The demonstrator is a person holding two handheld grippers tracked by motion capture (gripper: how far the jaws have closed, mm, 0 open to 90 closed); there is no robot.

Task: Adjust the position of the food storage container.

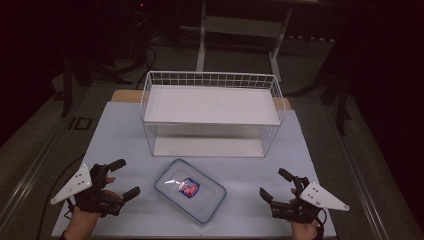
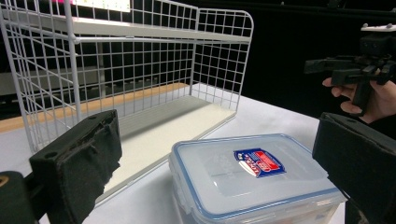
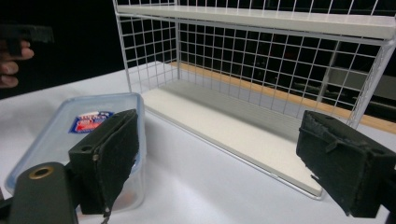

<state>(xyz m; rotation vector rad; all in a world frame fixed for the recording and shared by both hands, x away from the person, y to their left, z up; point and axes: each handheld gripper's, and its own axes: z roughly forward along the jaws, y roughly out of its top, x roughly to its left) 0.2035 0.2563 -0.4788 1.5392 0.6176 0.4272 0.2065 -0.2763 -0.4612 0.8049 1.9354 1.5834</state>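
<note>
Clear plastic food box (image 1: 190, 190) w/ blue-rimmed snap lid and a red/blue label sits on the white tabletop (image 1: 120, 130), near the front edge, about midway btwn the two grippers, turned at an angle to the table edges. Rounded corners, smooth glossy lid, translucent walls. Behind it, a white wire-grid rack (image 1: 210, 112) w/ two flat matte white shelves, open at the front; thin square mesh on sides and back. Wooden strip shows along the table's far edge. Left gripper (image 1: 123, 179) rests low at the front left, held by a hand (image 1: 85, 220), grey three-cornered plate on top; jaws spread wide, nothing btwn them. Right gripper (image 1: 276, 183) at the front right, same build, jaws also wide apart and empty. Both point in twd the box but are clear of it, no contact. In the left gripper view the black jaws have rough, foam-like pads w/ worn edges; the box (image 2: 254, 177) lies btwn and just ahead of them, closer to the jaw on the right side of that view, rack (image 2: 130, 70) beyond to the left, right gripper (image 2: 345, 70) and its hand at the far right. In the right gripper view the box (image 3: 79, 140) sits behind the jaw on the left side, partly hidden by it; the gap btwn the jaws frames the rack's lower shelf (image 3: 229, 126) and bare tabletop. Room around the table is dark.
</note>
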